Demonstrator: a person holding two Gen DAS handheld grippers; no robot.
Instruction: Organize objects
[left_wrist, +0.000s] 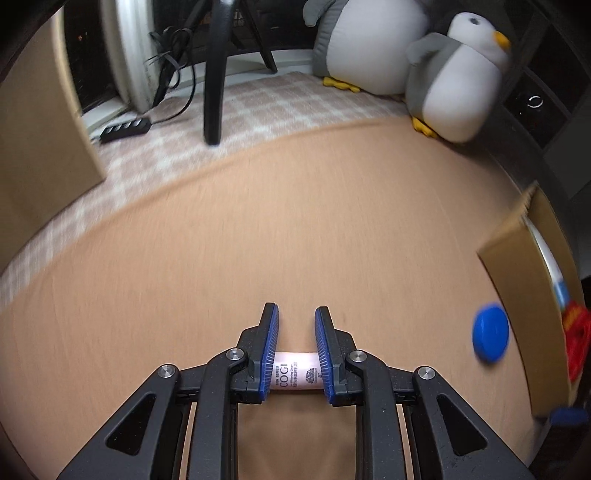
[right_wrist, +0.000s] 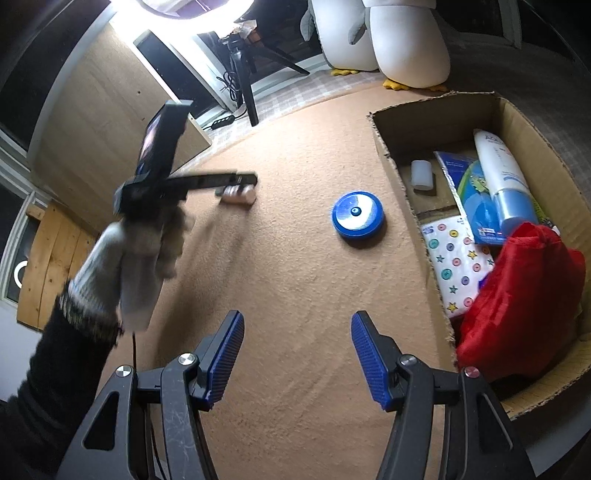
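Note:
A pale pink tube (left_wrist: 295, 374) printed "COGI" sits crosswise between the blue pads of my left gripper (left_wrist: 296, 310), far back near the finger bases, and the pads press on both its ends. In the right wrist view the same tube (right_wrist: 240, 195) hangs low over the tan carpet under the left gripper (right_wrist: 236, 186), which a gloved hand (right_wrist: 129, 258) holds; the picture there is blurred. My right gripper (right_wrist: 298, 315) stands open over bare carpet with nothing between its fingers. A round blue disc (right_wrist: 357, 216) lies on the carpet beside the cardboard box (right_wrist: 391, 155).
The box holds a red bag (right_wrist: 517, 295), a white and blue bottle (right_wrist: 502, 173), a blue packet (right_wrist: 469, 192), a dotted pack (right_wrist: 454, 266) and a small white cylinder (right_wrist: 422, 174). Two plush penguins (left_wrist: 458, 77), a tripod leg (left_wrist: 214, 74) and a power strip (left_wrist: 125, 129) stand at the carpet's far edge.

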